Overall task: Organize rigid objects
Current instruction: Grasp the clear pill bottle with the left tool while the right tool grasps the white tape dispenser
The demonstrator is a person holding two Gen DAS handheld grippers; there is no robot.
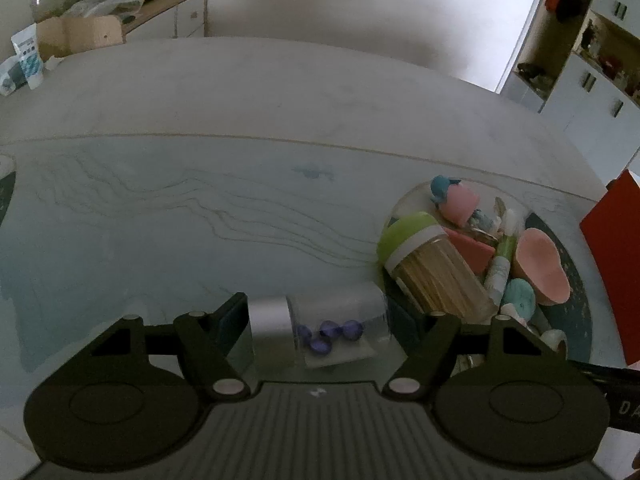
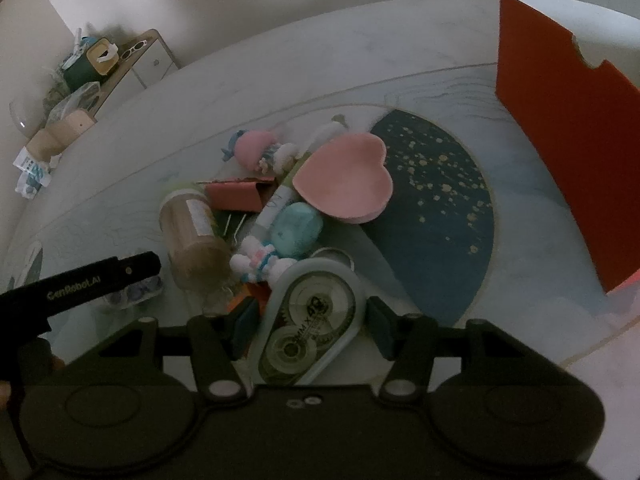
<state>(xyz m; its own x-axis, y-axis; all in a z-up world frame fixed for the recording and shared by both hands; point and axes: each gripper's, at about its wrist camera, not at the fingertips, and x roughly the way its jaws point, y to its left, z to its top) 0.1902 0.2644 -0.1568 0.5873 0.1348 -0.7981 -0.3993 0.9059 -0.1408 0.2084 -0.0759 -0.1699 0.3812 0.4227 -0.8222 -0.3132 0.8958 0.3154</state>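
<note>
We read "GenRobot.AI" on the left gripper [image 2: 96, 280], "DA" on the right gripper [image 1: 624, 404], and "MM×" on the near correction tape [image 2: 308, 320].

Pale marbled table [image 1: 200, 208] with heaped trinkets [image 2: 280, 208] and a red box [image 2: 560, 152].

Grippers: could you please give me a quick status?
Left gripper on bead jar, pads at both ends. Right gripper straddles correction tape, contact unclear. Toothpick jar, toys crowd close.
</note>
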